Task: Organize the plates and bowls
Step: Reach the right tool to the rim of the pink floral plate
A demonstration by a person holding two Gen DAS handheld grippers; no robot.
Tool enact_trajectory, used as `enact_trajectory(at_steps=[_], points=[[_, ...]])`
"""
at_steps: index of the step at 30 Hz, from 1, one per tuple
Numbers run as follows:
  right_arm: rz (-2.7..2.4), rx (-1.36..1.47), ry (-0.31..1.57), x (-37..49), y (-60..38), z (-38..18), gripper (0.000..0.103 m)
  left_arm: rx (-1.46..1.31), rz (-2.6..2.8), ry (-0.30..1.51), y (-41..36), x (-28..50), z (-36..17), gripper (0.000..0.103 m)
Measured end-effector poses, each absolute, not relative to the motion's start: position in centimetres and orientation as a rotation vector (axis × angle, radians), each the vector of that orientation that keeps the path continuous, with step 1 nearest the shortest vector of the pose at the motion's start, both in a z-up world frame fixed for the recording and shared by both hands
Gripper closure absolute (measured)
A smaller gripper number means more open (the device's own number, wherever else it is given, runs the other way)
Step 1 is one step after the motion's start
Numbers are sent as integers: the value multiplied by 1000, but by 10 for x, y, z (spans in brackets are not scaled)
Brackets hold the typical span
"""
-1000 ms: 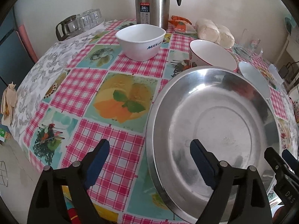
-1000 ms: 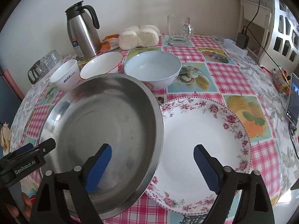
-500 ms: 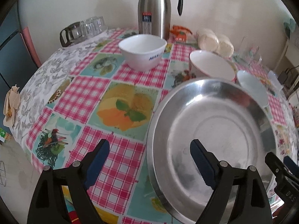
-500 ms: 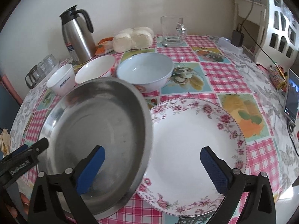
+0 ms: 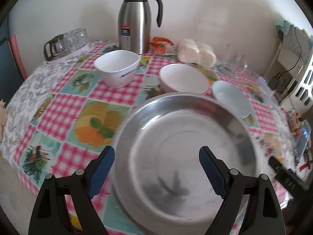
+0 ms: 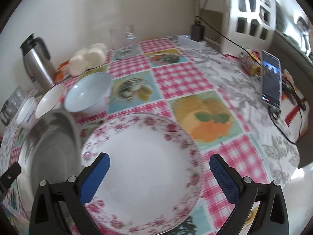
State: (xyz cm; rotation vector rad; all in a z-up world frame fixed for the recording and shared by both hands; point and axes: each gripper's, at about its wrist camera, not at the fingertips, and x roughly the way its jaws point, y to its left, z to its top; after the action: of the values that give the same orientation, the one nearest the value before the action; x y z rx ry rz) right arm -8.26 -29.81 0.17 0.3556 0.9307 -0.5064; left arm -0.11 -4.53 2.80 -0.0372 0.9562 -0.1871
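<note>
The left gripper (image 5: pixel 154 168) hovers with jaws spread wide over the steel plate's (image 5: pixel 183 156) near left rim, gripping nothing. The right gripper (image 6: pixel 159 174) is equally wide, poised above the floral plate (image 6: pixel 144 168) on the checked tablecloth (image 6: pixel 180 78). The steel plate's edge overlaps the floral plate's left rim. Three bowls sit behind: square bowl (image 5: pixel 117 68), white bowl (image 5: pixel 183 78), pale blue bowl (image 6: pixel 88 94).
</note>
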Motion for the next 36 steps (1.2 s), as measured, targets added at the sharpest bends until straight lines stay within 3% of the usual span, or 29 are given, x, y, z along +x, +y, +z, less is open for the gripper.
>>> enact_trajectory(at_steps=[4, 6, 14, 25, 27, 29, 36], points=[[-542, 396, 922, -89, -314, -2, 0, -40, -244, 957, -68, 0, 34, 13], [-562, 426, 915, -94, -322, -4, 0, -31, -282, 953, -84, 1, 37, 0], [-608, 574, 968, -107, -356, -28, 0, -20, -406, 933, -143, 0, 48, 0], [-606, 569, 1012, -105, -362, -46, 0, 73, -492, 1011, -199, -6, 23, 0], [-616, 577, 1006, -107, -363, -46, 4, 79, -494, 1008, -198, -7, 24, 0], [-636, 570, 999, -107, -364, -45, 19, 83, -490, 1003, -197, -7, 25, 0], [-574, 580, 977, -103, -356, -40, 55, 53, -492, 1031, -188, -4, 24, 0]])
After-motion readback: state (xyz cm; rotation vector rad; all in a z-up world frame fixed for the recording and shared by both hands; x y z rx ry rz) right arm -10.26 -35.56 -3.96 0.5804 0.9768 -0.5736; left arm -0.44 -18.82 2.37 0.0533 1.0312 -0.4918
